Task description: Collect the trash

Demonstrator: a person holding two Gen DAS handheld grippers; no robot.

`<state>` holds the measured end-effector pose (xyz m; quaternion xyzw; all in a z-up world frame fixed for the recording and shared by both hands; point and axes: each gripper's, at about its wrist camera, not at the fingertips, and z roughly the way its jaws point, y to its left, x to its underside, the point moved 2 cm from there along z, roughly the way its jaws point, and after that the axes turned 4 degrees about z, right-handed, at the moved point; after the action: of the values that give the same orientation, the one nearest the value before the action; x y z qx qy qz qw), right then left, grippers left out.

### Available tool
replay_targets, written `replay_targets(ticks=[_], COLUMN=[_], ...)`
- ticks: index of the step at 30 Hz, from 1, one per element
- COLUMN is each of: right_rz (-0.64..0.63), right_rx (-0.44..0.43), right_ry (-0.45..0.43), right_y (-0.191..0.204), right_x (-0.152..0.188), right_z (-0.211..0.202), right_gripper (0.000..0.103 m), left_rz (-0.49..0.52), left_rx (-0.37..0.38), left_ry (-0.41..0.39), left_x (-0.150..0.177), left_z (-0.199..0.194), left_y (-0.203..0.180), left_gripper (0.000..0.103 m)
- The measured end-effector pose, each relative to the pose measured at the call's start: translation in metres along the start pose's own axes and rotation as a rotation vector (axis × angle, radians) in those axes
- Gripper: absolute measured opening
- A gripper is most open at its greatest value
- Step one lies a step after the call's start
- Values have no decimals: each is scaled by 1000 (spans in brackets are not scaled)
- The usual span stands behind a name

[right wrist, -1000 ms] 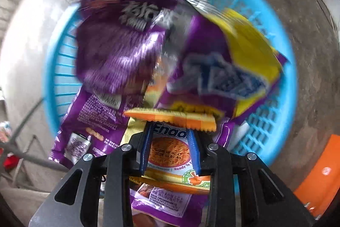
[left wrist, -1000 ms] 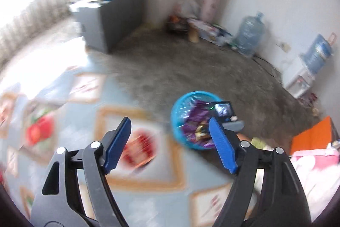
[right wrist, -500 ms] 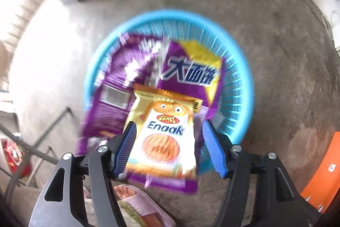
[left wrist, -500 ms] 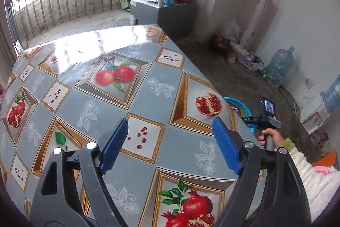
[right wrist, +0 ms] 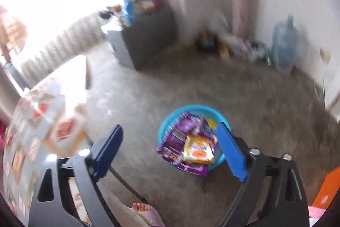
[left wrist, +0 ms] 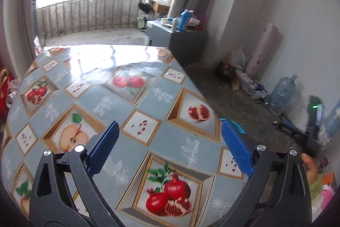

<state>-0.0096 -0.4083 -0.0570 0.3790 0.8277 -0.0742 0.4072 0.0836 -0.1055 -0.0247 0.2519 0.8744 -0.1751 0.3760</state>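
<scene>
Both the left gripper point(left wrist: 169, 151) and right gripper point(right wrist: 170, 151) have just opened wide, holding nothing. The wrappers point(right wrist: 189, 145) lie heaped in the blue basket point(right wrist: 164, 128) on the floor; the overhanging ones could slide out if it gets bumped.

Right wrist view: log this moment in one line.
right hand-held gripper: open, empty, jaws just opening | yellow snack packet: in blue basket | basket: on floor
</scene>
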Motion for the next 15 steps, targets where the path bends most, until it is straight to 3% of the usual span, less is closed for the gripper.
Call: replay_targets(ticks=[4,9,15], right_rz=[-100,-212,-322], right_rx=[-62,-90,-85], right_ry=[-132,-210,-255], right_y=[39,76,114], right_x=[15,30,48], right_z=[-59,-102,-125], right_gripper=[96,96,97], left_rz=[6,4,-77], left_rx=[-164,-291,-374], left_ry=[-2,-30,99], left_x=[15,24,40], left_z=[-10,-25,-20], left_y=[0,4,17], left_gripper=[94,94,94])
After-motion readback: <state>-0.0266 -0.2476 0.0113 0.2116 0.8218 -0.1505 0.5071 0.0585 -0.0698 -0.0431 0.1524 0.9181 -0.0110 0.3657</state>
